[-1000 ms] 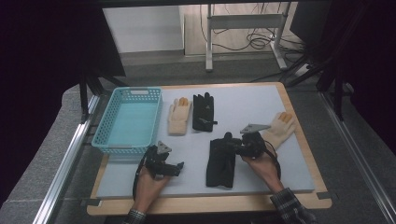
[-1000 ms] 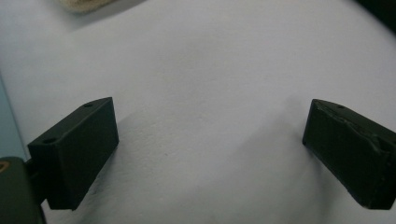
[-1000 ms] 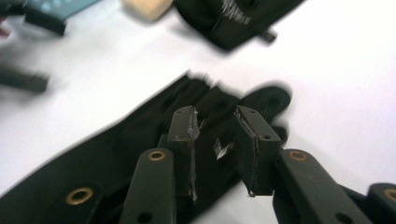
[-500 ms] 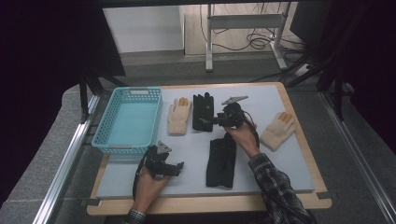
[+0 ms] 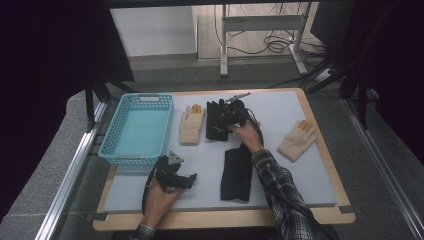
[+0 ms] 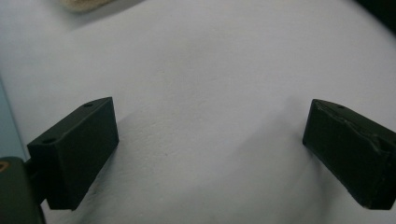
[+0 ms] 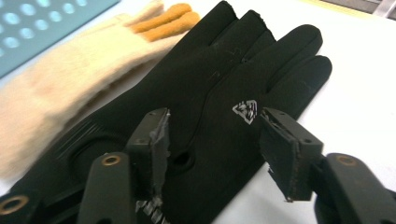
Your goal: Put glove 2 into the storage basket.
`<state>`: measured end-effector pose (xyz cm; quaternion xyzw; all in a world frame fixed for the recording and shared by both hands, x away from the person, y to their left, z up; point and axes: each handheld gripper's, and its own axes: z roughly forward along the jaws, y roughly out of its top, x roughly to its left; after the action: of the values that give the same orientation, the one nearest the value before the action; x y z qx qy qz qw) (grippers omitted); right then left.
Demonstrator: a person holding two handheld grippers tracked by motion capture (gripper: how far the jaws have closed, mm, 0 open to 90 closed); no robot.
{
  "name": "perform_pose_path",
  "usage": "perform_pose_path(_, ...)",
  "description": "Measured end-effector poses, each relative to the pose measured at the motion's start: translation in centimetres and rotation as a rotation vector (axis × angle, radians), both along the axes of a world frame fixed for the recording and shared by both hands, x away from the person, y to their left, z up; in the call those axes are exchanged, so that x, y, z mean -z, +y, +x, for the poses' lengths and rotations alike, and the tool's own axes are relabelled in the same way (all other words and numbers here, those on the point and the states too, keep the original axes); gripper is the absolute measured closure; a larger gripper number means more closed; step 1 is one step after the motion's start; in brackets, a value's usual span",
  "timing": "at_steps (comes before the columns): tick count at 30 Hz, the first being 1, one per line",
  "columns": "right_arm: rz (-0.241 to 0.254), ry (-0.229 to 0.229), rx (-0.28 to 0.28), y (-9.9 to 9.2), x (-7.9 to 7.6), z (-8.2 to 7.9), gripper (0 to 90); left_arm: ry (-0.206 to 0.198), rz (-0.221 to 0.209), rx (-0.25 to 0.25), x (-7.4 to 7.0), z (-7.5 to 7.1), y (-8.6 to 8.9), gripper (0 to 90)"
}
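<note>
Around us on the desk (image 5: 310, 180) we see a turquoise basket (image 5: 137, 130) at the left, a cream glove (image 5: 191, 125) just beside it, and a black glove (image 5: 216, 120) touching that cream one on its other side. Nearer us lies a second black glove (image 5: 236, 172), partly under our right sleeve (image 5: 280, 192), and a second cream glove (image 5: 296, 141) sits well apart at the right. Our right tongs (image 7: 212, 154) hang over the far black glove, jaws just opened wider to about halfway, straddling its palm without pressing it. Our left tongs (image 6: 208, 154) rest low over bare desk near the basket's front, jaws wide apart, holding nothing
</note>
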<state>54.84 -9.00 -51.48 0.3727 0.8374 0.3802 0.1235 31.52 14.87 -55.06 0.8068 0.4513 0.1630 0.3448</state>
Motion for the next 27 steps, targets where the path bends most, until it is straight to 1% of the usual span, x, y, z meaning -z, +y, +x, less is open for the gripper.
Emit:
perform_pose_path(1, -0.016, 0.001, 0.002, 0.2, 0.3, 0.2, 39.6, 0.000, 0.000, 0.000, 0.0, 0.0, 0.0, 3.9)
perform_pose_path(3, -0.072, 0.000, 0.004, 0.8, 1.1, 0.6, 39.0, 0.000, 0.000, 0.000, 0.0, 0.0, 0.0, 3.8)
perform_pose_path(4, -0.067, -0.018, 0.002, 0.9, 1.3, 0.5, 40.1, 0.000, 0.000, 0.000, 0.0, 0.0, 0.0, 3.9)
perform_pose_path(5, -0.086, -0.039, 0.006, 1.1, 1.4, 0.4, 43.4, 0.000, 0.000, 0.000, 0.0, 0.0, 0.0, 3.8)
perform_pose_path(6, -0.102, -0.054, 0.006, 1.4, 1.5, 0.3, 47.0, 0.000, 0.000, 0.000, 0.0, 0.0, 0.0, 3.8)
perform_pose_path(7, -0.108, -0.050, 0.009, 1.7, 1.4, 0.2, 54.5, -0.001, 0.000, 0.000, 0.0, 0.0, 0.0, 3.9)
perform_pose_path(10, -0.122, -0.027, 0.008, 2.2, 1.2, 0.1, 71.0, -0.001, 0.000, 0.000, 0.0, 0.0, 0.0, 3.9)
perform_pose_path(12, -0.124, -0.001, -0.009, 2.6, 1.0, 0.1, 83.1, 0.000, 0.000, 0.000, 0.0, 0.0, 0.0, 3.8)
perform_pose_path(13, -0.133, -0.003, -0.009, 2.7, 1.0, 0.1, 85.6, 0.000, 0.000, 0.000, 0.0, 0.0, 0.0, 3.8)
perform_pose_path(15, -0.145, -0.012, -0.012, 2.8, 0.9, -0.2, 87.1, 0.000, 0.000, 0.000, 0.0, 0.0, 0.0, 3.9)
perform_pose_path(17, -0.142, -0.008, -0.006, 2.7, 0.8, -0.2, 87.5, 0.000, 0.001, 0.000, 0.0, 0.0, 0.0, 3.9)
perform_pose_path(20, -0.157, -0.006, -0.001, 2.6, 0.4, -0.4, 87.7, 0.001, 0.000, 0.000, 0.0, 0.0, 0.0, 3.9)
perform_pose_path(21, -0.150, -0.007, 0.004, 2.5, 0.2, -0.4, 87.8, 0.001, 0.000, 0.000, 0.0, 0.0, 0.0, 3.9)
perform_pose_path(25, -0.096, -0.003, 0.018, 1.7, -1.2, -0.8, 87.9, 0.000, 0.001, 0.000, 0.0, 0.0, 0.0, 3.9)
perform_pose_path(27, -0.087, -0.012, 0.014, 1.5, -1.9, -1.3, 87.9, 0.000, 0.001, 0.000, 0.0, 0.0, 0.0, 3.9)
